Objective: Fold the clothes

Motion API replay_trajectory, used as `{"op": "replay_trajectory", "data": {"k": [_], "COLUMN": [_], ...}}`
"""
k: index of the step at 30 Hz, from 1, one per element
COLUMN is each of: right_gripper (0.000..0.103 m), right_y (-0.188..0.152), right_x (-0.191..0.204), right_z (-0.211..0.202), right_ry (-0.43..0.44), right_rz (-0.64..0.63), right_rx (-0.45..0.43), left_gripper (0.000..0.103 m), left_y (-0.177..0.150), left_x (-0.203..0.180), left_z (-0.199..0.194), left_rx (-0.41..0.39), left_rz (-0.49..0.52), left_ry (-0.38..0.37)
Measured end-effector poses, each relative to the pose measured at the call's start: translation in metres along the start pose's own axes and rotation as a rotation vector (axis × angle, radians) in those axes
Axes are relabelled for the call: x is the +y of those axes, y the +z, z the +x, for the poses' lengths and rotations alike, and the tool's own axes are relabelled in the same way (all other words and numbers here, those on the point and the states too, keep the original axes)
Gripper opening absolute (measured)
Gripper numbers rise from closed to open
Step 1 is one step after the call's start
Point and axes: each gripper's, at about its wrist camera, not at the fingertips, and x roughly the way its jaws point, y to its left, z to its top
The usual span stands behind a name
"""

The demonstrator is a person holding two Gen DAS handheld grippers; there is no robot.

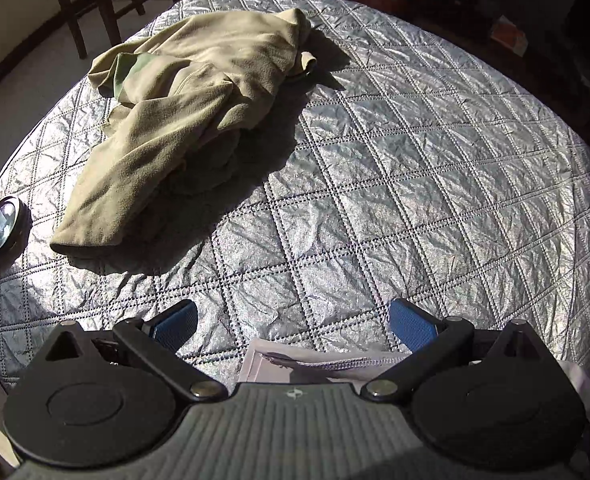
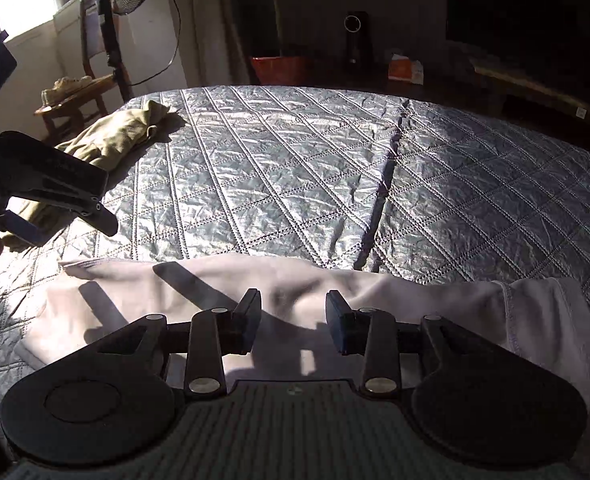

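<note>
Progress near zero: white garment [image 2: 295, 300] flat at bed [image 2: 335, 168] near edge, unfolded; olive fleece [image 1: 183, 120] crumpled far left, untouched. Left claw [image 1: 293, 322] spread wide, right claw [image 2: 293, 320] spread over white fabric, gripping nothing.

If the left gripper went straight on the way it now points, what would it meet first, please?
Probably the quilted bedspread: the open left gripper points at bare quilt. The crumpled olive garment lies to its left, off that line, though depth is unclear.

Both wrist views low over the quilted bed [image 1: 375, 160], sharing olive garment [image 1: 175, 120].
</note>
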Motion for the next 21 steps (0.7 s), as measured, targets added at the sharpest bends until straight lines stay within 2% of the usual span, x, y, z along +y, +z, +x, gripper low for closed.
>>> {"op": "replay_trajectory", "data": {"k": [4,8,12,15,17,19,21], "right_gripper": [0.043,0.042,0.041,0.038,0.042,0.043,0.053], "right_y": [0.004,0.001,-0.027,-0.051,-0.058,-0.056,-0.047], "right_x": [-0.016,-0.022,-0.063,-0.071,-0.071,-0.072,-0.074], "right_z": [-0.002,0.012,0.011,-0.011,-0.026,-0.044,-0.060], "right_ry": [-0.055,-0.130,-0.161,-0.163,-0.182,-0.167,-0.165], "right_rz": [-0.022,-0.121,-0.021,-0.079,-0.107,-0.086,-0.048], "right_rx": [-0.056,-0.052,0.031,0.043,0.053,0.014,-0.070], "left_gripper": [0.102,0.103,0.103,0.103,0.103,0.103,0.103], "left_y": [-0.032,-0.062,-0.069,-0.071,-0.076,-0.078,-0.079], "left_x": [-0.048,-0.079,-0.074,-0.070,-0.074,-0.078,-0.077], "left_z": [0.006,0.021,0.020,0.018,0.016,0.013,0.012], "left_rx": [0.045,0.088,0.069,0.058,0.029,0.010,0.007], "left_rz": [0.164,0.304,0.250,0.240,0.258,0.261,0.245], "left_ry": [-0.026,0.040,0.024,0.020,0.041,0.058,0.066]}}
